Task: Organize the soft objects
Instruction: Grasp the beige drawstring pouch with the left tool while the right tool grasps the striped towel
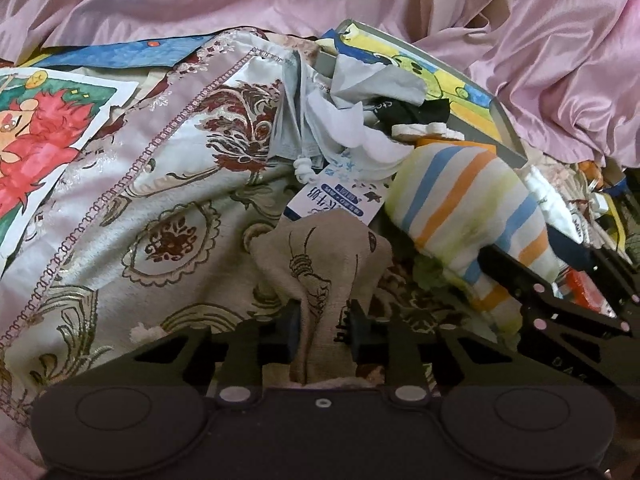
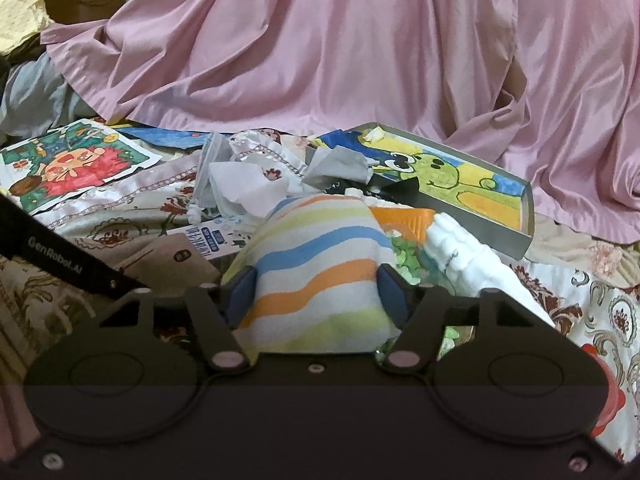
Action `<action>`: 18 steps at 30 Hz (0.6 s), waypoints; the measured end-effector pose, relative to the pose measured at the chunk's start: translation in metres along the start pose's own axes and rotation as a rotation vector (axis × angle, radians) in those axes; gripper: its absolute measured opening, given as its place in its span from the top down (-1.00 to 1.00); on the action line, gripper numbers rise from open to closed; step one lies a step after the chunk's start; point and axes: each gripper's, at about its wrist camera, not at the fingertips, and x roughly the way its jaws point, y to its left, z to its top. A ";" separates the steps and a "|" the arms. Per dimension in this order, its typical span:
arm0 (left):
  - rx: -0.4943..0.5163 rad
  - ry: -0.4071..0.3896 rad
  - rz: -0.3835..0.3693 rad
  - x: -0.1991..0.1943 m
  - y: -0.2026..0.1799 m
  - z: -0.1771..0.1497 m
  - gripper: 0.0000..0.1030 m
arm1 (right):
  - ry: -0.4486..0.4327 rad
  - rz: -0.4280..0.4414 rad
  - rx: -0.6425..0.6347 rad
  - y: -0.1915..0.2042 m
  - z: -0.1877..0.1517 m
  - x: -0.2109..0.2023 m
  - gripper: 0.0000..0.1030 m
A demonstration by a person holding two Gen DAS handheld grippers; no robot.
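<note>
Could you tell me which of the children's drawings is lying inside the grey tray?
The green frog drawing on a yellow ground; it lies in the grey tray. The red-haired figure drawing lies loose on the patterned cloth.

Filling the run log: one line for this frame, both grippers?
left gripper: shut on beige cloth | right gripper: shut on striped towel | nothing lifted yet

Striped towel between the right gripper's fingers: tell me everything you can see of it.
The striped towel is a soft, fuzzy terry bundle, white with wavy blue, orange and pale yellow-green stripes. It is bunched into a rounded lump on the patterned bedspread. The right gripper is clamped on it, blue pads pressing both sides. A white cloth and an orange item lie against its right side; a printed packet sits to its left.
</note>
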 end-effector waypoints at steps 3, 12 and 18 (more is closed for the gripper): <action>-0.011 -0.013 -0.019 -0.003 0.000 -0.001 0.61 | -0.011 0.011 -0.028 0.004 0.000 -0.003 0.37; 0.027 -0.117 -0.066 -0.022 -0.010 -0.004 0.70 | -0.050 0.025 -0.044 0.007 0.001 -0.012 0.78; 0.048 -0.213 -0.099 -0.036 -0.017 0.001 0.71 | -0.148 -0.037 -0.117 0.007 0.003 -0.026 0.80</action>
